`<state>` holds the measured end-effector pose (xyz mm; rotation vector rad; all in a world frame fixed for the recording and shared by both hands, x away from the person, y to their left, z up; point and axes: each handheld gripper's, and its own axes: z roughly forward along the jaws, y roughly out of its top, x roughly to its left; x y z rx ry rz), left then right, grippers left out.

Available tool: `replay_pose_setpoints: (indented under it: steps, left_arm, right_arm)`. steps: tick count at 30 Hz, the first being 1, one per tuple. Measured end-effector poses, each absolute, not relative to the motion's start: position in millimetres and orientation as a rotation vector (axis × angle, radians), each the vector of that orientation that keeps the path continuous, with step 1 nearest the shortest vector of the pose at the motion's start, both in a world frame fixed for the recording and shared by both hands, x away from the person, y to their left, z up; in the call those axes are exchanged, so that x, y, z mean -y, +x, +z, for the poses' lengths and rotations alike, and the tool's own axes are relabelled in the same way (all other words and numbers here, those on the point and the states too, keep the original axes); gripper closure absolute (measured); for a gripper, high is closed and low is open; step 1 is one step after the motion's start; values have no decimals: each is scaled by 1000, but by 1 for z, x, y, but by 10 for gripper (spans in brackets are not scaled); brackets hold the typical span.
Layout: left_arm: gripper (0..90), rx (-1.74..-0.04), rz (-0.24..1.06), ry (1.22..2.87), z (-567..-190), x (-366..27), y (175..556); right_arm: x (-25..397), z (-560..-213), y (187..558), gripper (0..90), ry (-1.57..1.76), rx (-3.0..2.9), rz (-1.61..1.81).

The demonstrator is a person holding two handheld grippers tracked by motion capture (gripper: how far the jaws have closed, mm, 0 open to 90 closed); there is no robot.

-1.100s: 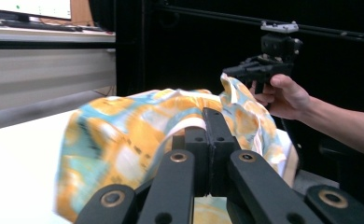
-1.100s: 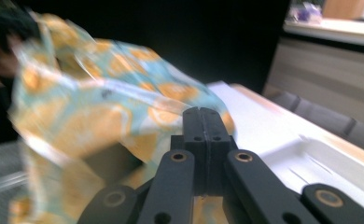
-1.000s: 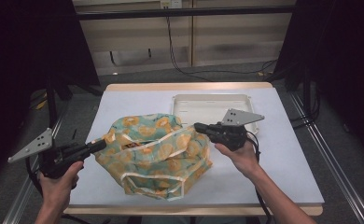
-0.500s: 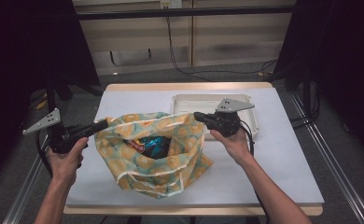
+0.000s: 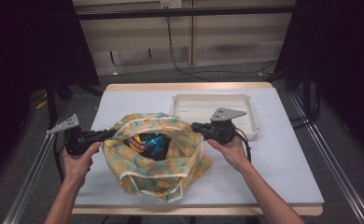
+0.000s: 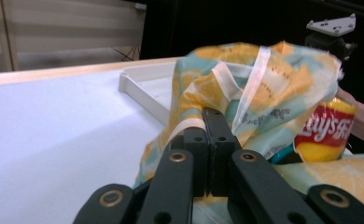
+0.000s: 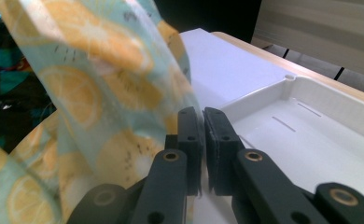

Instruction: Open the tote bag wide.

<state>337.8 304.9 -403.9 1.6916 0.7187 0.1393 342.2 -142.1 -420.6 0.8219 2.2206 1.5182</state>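
Since a moment ago the left gripper point(image 5: 106, 134) and right gripper point(image 5: 195, 126), each clamped on the lemon-print bag's point(image 5: 159, 182) rim, have pulled its mouth wide, exposing the chip packets point(image 5: 145, 141) for unloading into the far white tray point(image 5: 245, 122).

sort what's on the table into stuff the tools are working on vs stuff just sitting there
In the job:
- fabric bag, held open at both sides
- left tool
- right tool
- snack packets inside the bag

Lying about:
- white tray, apparently empty, beside the bag

a white-topped wooden table point(image 5: 283, 154) on grey floor point(image 5: 245, 77) (cables trailing), pale panelled wall point(image 5: 217, 44) behind, dark curtains point(image 5: 339, 56) either side.
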Motion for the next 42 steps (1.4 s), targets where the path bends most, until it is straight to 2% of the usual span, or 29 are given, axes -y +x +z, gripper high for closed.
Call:
replay_pose_setpoints:
  steps: [2,5,13,16,21,25,29,30,32,34,35,37,40,42]
  left_arm:
    - [879,-714,144,1703,-405,-305,336]
    - [870,-714,151,1708,-404,-305,332]
    - [789,-735,168,1695,-404,-313,324]
    - [782,-719,168,1689,-401,-316,319]
    - [782,-706,161,1682,-399,-316,315]
    - [755,-700,161,1675,-397,-317,313]
    - [738,-642,164,1643,-389,-320,305]
    - [739,-642,164,1643,-389,-320,305]
    - [740,-620,202,1659,-384,-318,299]
    - [747,-606,210,1674,-382,-316,298]
    - [750,-609,214,1675,-382,-316,298]
    - [765,-597,211,1682,-380,-315,300]
    - [862,-586,212,1674,-378,-315,304]
    - [896,-598,206,1646,-375,-316,312]
  right_arm:
    - [145,-421,337,745,827,-2212,1537]
    - [151,-414,327,691,811,-2192,1555]
    - [157,-385,300,626,717,-2171,1634]
    - [137,-379,289,631,620,-2213,1656]
    - [110,-381,297,494,563,-2226,1637]
    - [103,-387,305,463,553,-2230,1635]
    - [94,-395,312,562,545,-2280,1581]
    - [92,-396,313,636,542,-2288,1556]
    - [91,-396,315,713,551,-2292,1548]
    - [93,-395,316,847,566,-2291,1591]
    - [94,-393,317,885,572,-2290,1605]
    - [95,-387,319,900,565,-2284,1617]
    - [97,-379,323,900,571,-2266,1635]
    - [103,-365,332,900,602,-2210,1657]
